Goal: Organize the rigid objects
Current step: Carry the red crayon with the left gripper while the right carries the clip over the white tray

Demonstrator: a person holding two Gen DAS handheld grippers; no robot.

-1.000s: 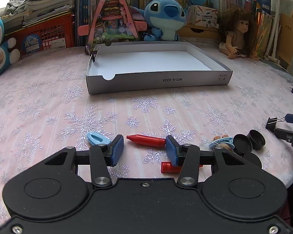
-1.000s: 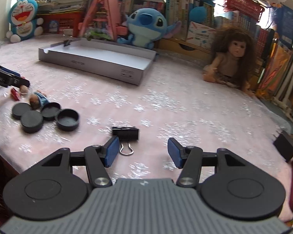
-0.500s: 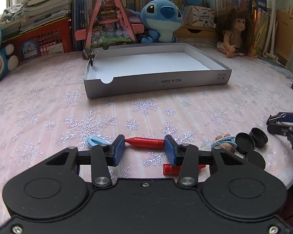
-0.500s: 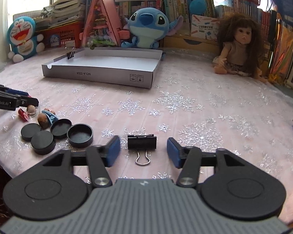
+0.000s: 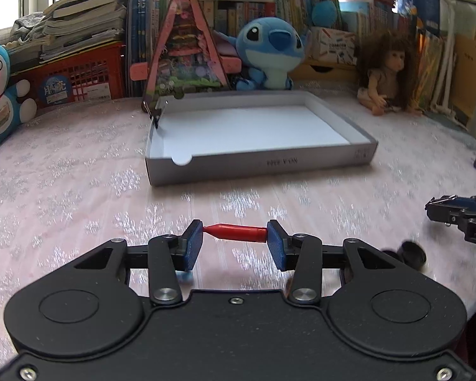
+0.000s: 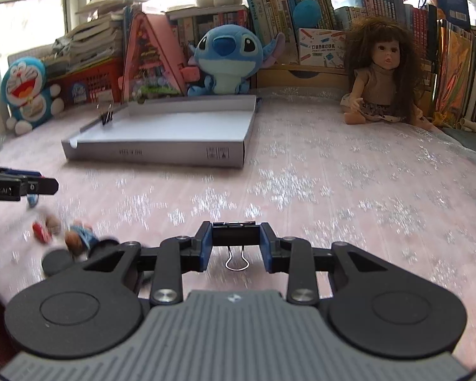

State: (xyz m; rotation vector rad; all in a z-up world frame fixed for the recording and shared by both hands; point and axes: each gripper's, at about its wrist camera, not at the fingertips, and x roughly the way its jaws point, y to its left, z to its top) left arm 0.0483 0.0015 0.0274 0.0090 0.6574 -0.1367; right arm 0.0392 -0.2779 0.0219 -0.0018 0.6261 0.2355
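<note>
Blue cat toy (image 6: 27, 90): I see it far on the left, sitting at the back of the table by the red basket (image 5: 79, 77).
Table (image 5: 63, 184): it has a pink cloth with shiny snowflakes on it.
Left gripper (image 5: 234, 242): I hold it low over the cloth. Its two blue pads press on the two ends of the red crayon, so it is gripping the crayon.
Red crayon (image 5: 236, 232): it lies sideways between the left pads, with its pointy end to the left.
White box (image 5: 260, 158): it sits open in the middle of the table, past both grippers. It is apart from the crayon.
Small clip on the box (image 5: 157, 112): it is clipped onto the box wall at the far left corner.
Little toys (image 6: 76, 238): a small doll thing and a bit of red lie on the cloth to the left of my right gripper. They look blurry, so I cannot tell more.
Black lids (image 5: 412, 252): round and dark, they lie on the cloth between my two grippers.
Right gripper (image 6: 235, 246): its jaws have just been closing, and now its pads squeeze the black clip from both sides.
Black clip (image 6: 235, 235): it sits between the right pads, with its wire loop pointing back at me.
Blue plush (image 6: 230, 54): it sits behind the box.
Doll (image 6: 385, 76): she sits on the right at the back, by the books.
</note>
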